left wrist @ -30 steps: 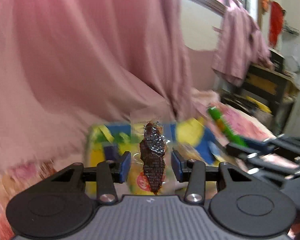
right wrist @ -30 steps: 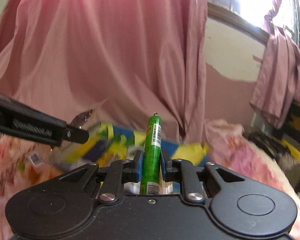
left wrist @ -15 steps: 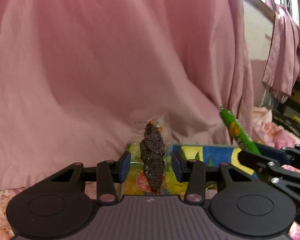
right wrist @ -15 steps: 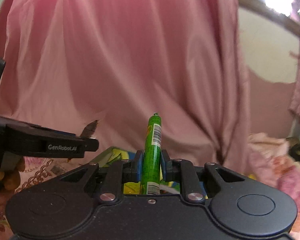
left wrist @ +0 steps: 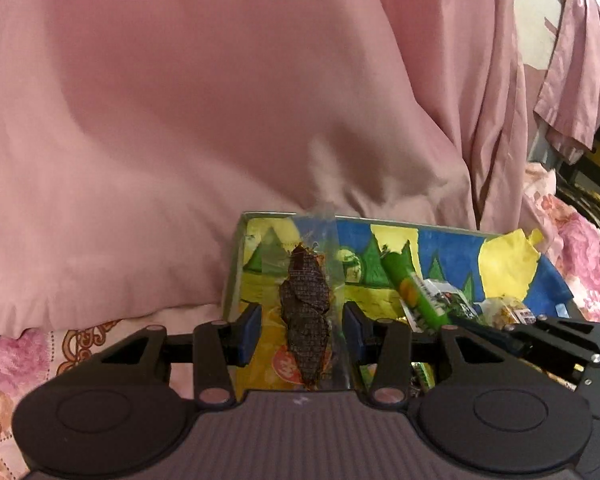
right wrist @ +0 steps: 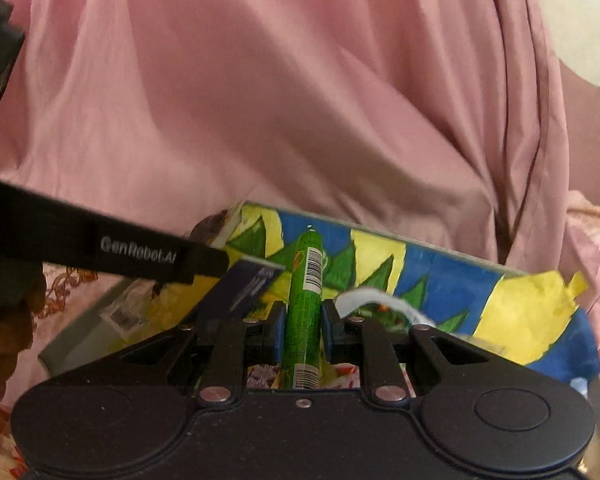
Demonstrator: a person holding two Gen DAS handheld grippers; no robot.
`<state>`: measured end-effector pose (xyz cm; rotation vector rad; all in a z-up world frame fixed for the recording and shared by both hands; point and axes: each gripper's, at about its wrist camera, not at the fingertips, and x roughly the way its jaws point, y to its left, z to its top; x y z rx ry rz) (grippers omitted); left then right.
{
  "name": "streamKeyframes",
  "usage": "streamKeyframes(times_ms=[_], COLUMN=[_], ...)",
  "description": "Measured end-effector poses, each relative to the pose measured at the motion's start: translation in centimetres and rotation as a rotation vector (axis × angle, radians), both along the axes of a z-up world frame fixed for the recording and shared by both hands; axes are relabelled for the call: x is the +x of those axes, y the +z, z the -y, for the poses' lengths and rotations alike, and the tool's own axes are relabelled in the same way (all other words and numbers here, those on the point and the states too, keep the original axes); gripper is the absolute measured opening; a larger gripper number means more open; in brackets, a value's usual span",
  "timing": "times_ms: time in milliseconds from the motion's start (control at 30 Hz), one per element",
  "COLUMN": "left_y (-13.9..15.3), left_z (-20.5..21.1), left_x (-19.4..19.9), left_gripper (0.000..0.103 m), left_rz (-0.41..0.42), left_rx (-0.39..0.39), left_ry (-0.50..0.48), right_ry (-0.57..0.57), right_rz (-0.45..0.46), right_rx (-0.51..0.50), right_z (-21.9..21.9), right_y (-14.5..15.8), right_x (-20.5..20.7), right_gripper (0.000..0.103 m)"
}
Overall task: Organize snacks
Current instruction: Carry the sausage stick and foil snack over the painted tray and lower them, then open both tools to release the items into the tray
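From my left wrist view, the lower end of the dark snack packet (left wrist: pixel 305 316) drops behind the left gripper (left wrist: pixel 303 334) body, so I cannot see where it ends. The pads stand apart from the dark snack; whether they press its clear wrapper I cannot tell. The floor of the painted box (left wrist: pixel 440 240) is mostly hidden by both tools. Small wrapped items (left wrist: pixel 504 310) at its right are too blurred to identify.

From my right wrist view, the base of the green tube (right wrist: pixel 306 304) is hidden behind the right gripper (right wrist: pixel 302 334). Barcode print is unreadable. The box's (right wrist: pixel 452 276) near wall is cut off by the housing.
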<state>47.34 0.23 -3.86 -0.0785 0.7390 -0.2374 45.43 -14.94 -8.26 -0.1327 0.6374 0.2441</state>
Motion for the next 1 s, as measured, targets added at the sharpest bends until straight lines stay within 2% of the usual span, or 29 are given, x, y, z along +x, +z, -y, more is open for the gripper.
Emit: streamKeyframes(times_ms=[167,433,500,567,633,667,733,833,900,1000], left_y=[-1.0,-2.2,-2.2,-2.1,-1.7,-1.4,-0.6,1.1,2.3,4.2], left_z=[0.8,0.9,0.9,0.8,0.5,0.3,-0.2,-0.9,-1.3,-1.8], left_x=[0.4,0.4,0.4,0.3,0.1,-0.1,-0.7,-2.2,-3.5,-5.9], left_gripper=[0.048,0.049,0.051,0.052,0.06,0.068,0.075,0.088,0.098,0.101], left_rz=[-0.068,-0.145,-0.148,-0.151,-0.148,-0.144,-0.124,-0.074,-0.025,0.065], left_rx=[0.028,0.027,0.026,0.023,0.015,0.009,-0.01,-0.026,-0.023,-0.01], left_ry=[-0.005,-0.003,-0.009,0.0,0.019,0.031,0.051,0.074,0.084,0.111], right_ry=[-0.024,-0.038,-0.036,-0.039,-0.037,-0.038,-0.038,-0.042,-0.048,-0.052], right_rz=[-0.037,-0.077,-0.067,-0.059,-0.049,-0.041,-0.014,0.037,0.073,0.114], right_rx=[0.014,0.024,0.015,0.005,0.004,-0.001,-0.01,-0.004,0.006,0.023], right_z=[0.3,0.2,0.2,0.1,0.2,0.2,0.5,1.2,1.8,2.3], right_y=[-1.1,-1.6,-1.6,-1.4,-0.9,-0.6,0.2,1.9,3.1,5.2], right_x=[0.0,0.3,0.2,0.1,-0.1,-0.3,-1.0,-2.5,-3.6,-5.3], right_gripper=[0.02,0.02,0.024,0.034,0.039,0.042,0.051,0.064,0.068,0.073])
